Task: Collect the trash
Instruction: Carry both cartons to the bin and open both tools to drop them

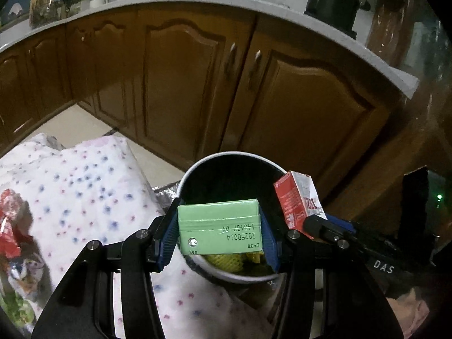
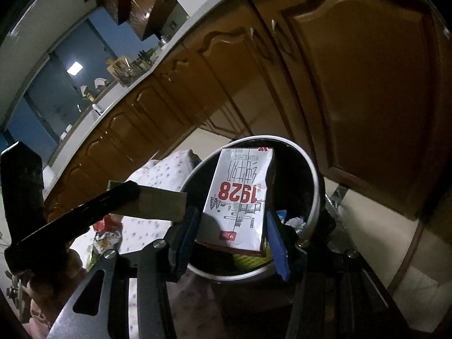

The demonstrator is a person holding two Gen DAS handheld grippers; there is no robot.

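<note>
My left gripper (image 1: 219, 214) is shut on a pale green carton (image 1: 223, 231), its blue pads pressing both ends. The carton hangs over the mouth of a round white-rimmed bin (image 1: 197, 166) with yellow-green rubbish at the bottom. My right gripper (image 2: 233, 217) is shut on a white and red milk carton (image 2: 240, 192) marked 1928, also above the bin (image 2: 313, 175). In the left wrist view the milk carton (image 1: 296, 200) sits just right of the green one. In the right wrist view the green carton (image 2: 161, 204) shows at the left, beside the bin rim.
Brown wooden cabinet doors (image 1: 183, 84) stand close behind the bin, under a pale counter with a black pot (image 1: 330, 2). A white flowered cloth (image 1: 84, 186) lies left of the bin, with red and coloured wrappers (image 1: 11, 226) on it. Crumpled foil (image 1: 166, 192) sits by the bin's base.
</note>
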